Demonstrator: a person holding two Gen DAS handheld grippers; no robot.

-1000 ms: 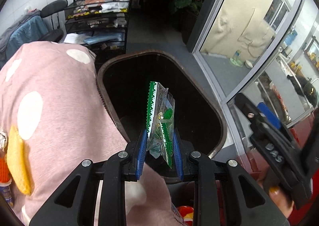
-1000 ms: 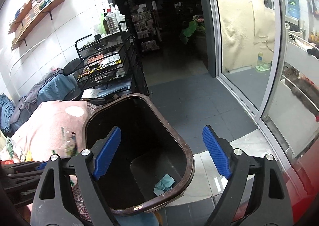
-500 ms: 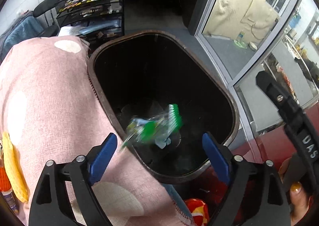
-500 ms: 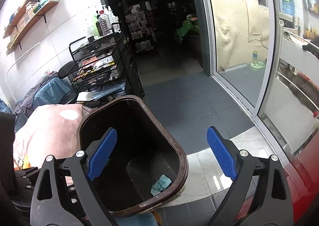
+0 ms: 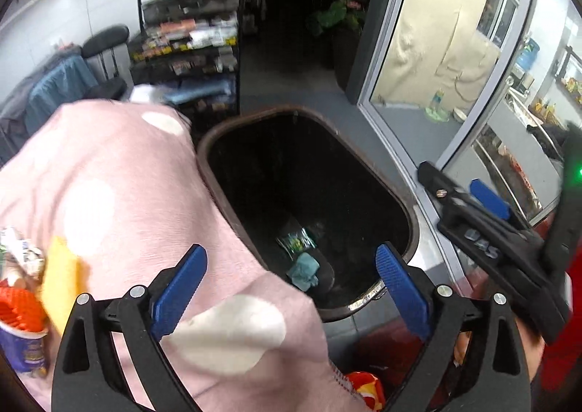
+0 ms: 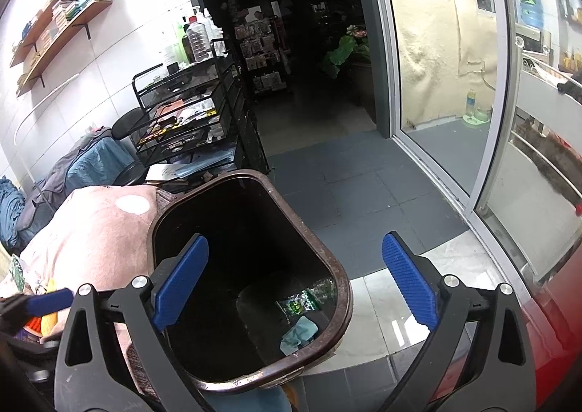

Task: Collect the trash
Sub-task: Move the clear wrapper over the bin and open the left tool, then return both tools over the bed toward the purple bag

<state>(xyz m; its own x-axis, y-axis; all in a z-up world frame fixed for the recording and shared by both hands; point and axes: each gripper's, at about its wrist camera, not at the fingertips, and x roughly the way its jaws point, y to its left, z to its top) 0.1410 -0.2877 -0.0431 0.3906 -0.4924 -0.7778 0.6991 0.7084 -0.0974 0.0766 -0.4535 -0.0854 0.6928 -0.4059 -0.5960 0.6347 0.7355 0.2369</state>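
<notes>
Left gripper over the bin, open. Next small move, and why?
Probably swing the left gripper left toward the litter by the cup. Its jaws stand open and empty, the green wrapper lies at the bottom of the bin beside a teal wad.

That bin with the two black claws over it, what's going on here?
A person is collecting trash with a hand-held claw in each hand. The left claw and right claw are both open and empty above the brown bin. A green snack wrapper lies at the bottom beside a crumpled teal scrap. More litter sits on the pink cloth.
</notes>
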